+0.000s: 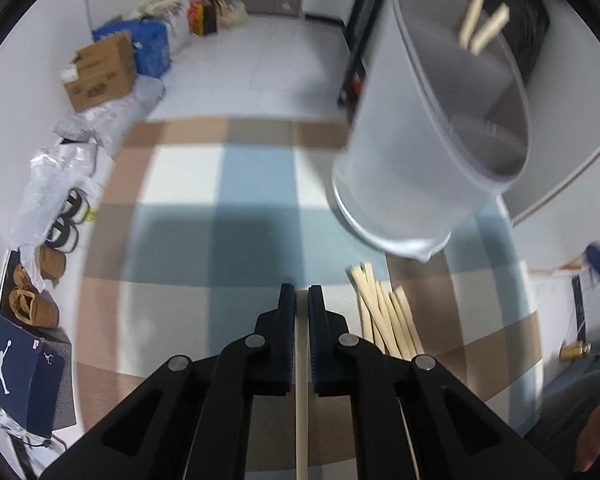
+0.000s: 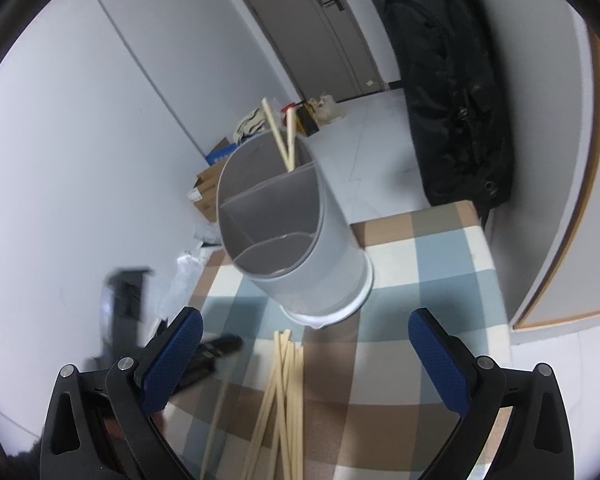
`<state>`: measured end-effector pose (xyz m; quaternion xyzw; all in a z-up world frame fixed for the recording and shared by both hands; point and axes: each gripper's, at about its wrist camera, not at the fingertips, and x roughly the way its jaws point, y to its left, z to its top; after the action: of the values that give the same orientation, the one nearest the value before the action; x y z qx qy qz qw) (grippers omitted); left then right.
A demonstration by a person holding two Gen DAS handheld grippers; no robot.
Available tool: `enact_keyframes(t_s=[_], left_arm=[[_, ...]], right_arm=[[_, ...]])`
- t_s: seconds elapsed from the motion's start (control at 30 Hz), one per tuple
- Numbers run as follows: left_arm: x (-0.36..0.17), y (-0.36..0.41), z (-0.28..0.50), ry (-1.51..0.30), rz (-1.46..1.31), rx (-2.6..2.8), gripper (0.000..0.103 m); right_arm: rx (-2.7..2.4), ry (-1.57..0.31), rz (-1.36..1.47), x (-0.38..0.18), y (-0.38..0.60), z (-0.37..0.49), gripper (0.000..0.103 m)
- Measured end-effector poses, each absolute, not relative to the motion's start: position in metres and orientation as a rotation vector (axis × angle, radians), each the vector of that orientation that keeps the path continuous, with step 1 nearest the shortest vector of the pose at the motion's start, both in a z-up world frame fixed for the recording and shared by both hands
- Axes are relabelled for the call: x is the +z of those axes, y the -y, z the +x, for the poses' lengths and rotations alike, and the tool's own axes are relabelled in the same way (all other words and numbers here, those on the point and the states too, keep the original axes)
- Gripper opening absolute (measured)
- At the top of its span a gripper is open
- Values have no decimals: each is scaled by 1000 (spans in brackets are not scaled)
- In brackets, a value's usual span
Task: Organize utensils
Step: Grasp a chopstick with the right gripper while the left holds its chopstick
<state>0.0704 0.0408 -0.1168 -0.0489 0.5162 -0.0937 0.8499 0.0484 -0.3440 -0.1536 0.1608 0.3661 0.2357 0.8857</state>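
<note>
Left hand-held gripper (image 1: 301, 300) clamped on one chopstick (image 1: 301, 392) at lower centre; right hand-held gripper (image 2: 305, 344) wide open, empty. Holder (image 1: 428, 152) upper right — best approached steeply, tip first, clear of remaining chopsticks (image 2: 284, 396) on checked surface (image 1: 228, 200).

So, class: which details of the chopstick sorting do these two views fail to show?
- Left wrist view: the pale wooden chopstick in the shut left gripper; its lower end runs off the bottom edge.
- Right wrist view: the grey divided plastic holder; its walls hide the compartment floors.
</note>
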Motion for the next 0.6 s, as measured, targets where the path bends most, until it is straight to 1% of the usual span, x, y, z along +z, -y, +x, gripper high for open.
enact_keyframes(t_s=[0.13, 0.17, 0.23, 0.27, 0.33, 0.4, 0.6], left_arm=[[-97, -58, 66, -1004, -178, -191, 2], [-92, -63, 64, -985, -203, -189, 2], [-87, -73, 67, -961, -245, -193, 2], [-85, -75, 67, -947, -255, -191, 2], [-83, -78, 66, -926, -263, -186, 2], [-81, -83, 68, -913, -282, -195, 2], [-70, -96, 63, -883, -308, -225, 2]], right_arm=[[532, -789, 278, -160, 327, 47, 103], [541, -800, 262, -162, 323, 47, 100], [556, -828, 236, -168, 314, 48, 90], [567, -850, 223, -171, 310, 48, 78], [583, -903, 190, -180, 300, 51, 65], [587, -933, 163, -187, 293, 52, 56], [624, -966, 52, -195, 266, 53, 53]])
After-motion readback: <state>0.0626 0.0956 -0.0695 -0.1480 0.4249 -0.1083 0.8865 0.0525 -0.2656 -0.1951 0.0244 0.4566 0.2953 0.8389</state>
